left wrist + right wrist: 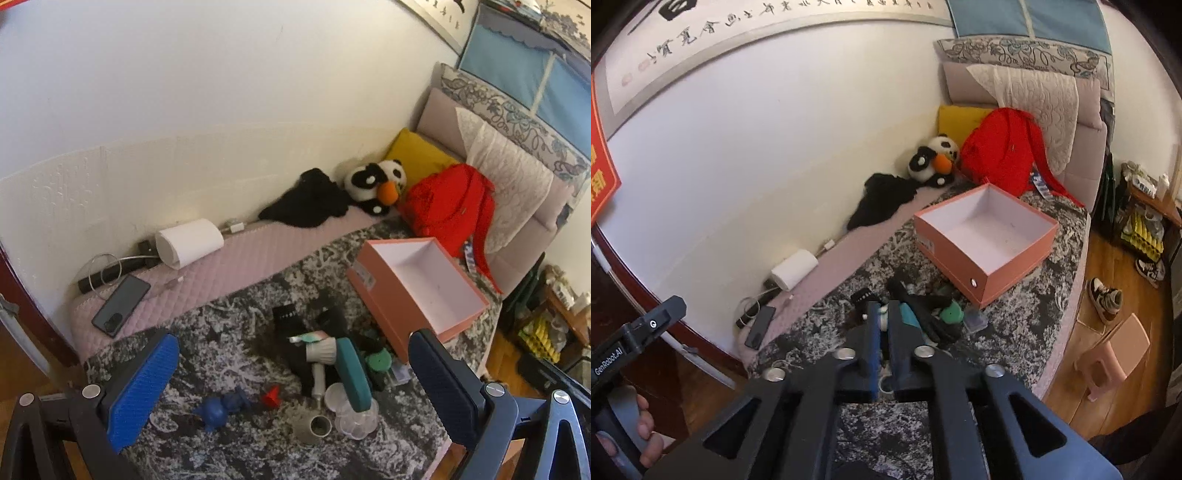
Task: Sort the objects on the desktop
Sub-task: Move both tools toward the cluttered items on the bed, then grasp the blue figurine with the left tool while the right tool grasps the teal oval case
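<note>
A pile of small objects lies on the black-and-white patterned cover: a teal case (353, 373), a white fan-shaped item (320, 350), a green round item (377, 362), black gloves (929, 310), a blue toy (221, 406), a red cone (271, 397), a clear round container (356, 417) and a grey cup (314, 426). An empty pink box (417, 291) stands open just right of the pile, also in the right wrist view (984, 232). My left gripper (295, 373) is open wide above the pile, holding nothing. My right gripper (882, 314) is nearly shut, nothing visibly between the fingers, above the pile.
A phone (120, 304), cables and a white paper roll (188, 242) lie by the wall. Black cloth (310, 199), a panda plush (376, 182), a red backpack (450, 203) and pillows sit behind the box. Wooden floor, shoes (1106, 299) and a pink stool (1115, 354) are at right.
</note>
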A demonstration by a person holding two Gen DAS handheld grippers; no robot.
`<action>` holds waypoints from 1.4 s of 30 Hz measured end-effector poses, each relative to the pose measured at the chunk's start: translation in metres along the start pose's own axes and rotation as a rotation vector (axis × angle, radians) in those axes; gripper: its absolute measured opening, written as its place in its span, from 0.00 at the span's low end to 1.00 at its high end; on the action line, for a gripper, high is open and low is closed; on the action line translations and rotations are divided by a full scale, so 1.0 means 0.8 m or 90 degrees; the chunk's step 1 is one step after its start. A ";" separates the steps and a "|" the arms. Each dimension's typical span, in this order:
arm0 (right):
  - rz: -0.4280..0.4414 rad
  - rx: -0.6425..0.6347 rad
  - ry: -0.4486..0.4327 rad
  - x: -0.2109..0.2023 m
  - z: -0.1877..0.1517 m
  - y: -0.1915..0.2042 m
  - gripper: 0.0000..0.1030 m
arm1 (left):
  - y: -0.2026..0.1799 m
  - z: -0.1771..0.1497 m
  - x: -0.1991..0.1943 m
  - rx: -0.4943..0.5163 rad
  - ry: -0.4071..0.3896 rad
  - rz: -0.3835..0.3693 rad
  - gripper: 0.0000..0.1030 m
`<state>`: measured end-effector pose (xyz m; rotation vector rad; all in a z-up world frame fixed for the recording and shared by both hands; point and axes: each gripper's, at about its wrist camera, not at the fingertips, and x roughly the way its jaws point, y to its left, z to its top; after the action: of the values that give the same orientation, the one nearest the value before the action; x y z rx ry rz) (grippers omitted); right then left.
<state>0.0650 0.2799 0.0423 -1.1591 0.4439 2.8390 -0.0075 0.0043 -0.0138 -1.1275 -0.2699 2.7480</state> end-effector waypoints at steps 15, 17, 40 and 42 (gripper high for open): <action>0.032 -0.064 -0.010 0.013 -0.007 0.032 1.00 | 0.015 0.000 -0.005 -0.055 0.015 0.022 0.99; 0.033 -0.065 -0.002 0.017 -0.008 0.032 1.00 | 0.024 -0.002 0.001 -0.066 0.018 0.026 0.99; -0.095 0.447 0.550 0.249 -0.256 -0.206 1.00 | 0.175 -0.222 0.304 -0.273 0.688 0.159 0.99; -0.104 0.456 0.557 0.266 -0.260 -0.209 0.99 | 0.182 -0.226 0.327 -0.272 0.682 0.186 0.99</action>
<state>0.0776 0.3680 -0.2873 -1.9968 1.1770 1.6200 -0.0752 -0.0618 -0.3507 -2.6833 -0.5597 1.8802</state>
